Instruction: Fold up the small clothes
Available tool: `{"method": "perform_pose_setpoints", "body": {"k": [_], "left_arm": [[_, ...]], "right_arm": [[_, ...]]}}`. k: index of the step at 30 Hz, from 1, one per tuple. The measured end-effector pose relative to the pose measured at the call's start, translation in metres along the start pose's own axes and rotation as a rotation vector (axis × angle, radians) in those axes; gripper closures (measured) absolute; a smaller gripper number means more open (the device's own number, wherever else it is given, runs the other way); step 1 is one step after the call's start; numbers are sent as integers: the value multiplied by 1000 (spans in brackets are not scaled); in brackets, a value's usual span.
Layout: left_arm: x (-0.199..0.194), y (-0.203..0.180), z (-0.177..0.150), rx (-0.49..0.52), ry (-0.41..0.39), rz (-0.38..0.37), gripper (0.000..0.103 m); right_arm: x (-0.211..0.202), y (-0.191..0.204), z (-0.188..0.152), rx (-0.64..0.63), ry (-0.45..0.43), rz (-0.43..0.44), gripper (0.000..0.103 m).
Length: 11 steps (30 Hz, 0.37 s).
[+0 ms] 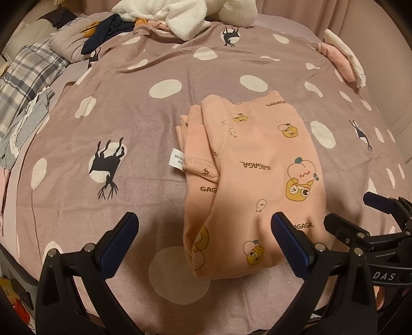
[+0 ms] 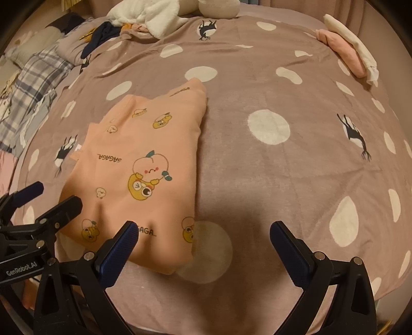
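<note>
A small pink garment printed with cartoon figures and "GAGAGA" lies folded on the mauve spotted bedspread, a white care label sticking out at its left. My left gripper stands open over the garment's near end, its right finger above the cloth, nothing held. The right gripper shows at the far right of the left wrist view. In the right wrist view the garment lies left of centre. There my right gripper is open and empty over the garment's near right corner, and the left gripper shows at the left edge.
A pile of white fleece and dark clothes lies at the far end of the bed. Plaid and grey cloth is heaped at the left. Folded pink and white items sit at the far right corner. Bare bedspread spreads right of the garment.
</note>
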<state>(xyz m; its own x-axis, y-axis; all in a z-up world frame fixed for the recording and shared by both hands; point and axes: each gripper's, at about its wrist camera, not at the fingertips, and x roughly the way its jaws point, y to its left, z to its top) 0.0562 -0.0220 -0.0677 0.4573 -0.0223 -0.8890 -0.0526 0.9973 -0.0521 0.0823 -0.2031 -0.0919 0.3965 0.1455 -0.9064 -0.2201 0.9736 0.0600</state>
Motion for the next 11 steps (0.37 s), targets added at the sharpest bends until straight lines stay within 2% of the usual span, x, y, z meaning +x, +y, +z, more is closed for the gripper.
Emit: {"method": "perform_pose_setpoints", "body": {"k": [11], "left_arm": [[5,3,-1,2,23,10,0]], "right_arm": [[2,6,0,-21,7,-1,2]]}}
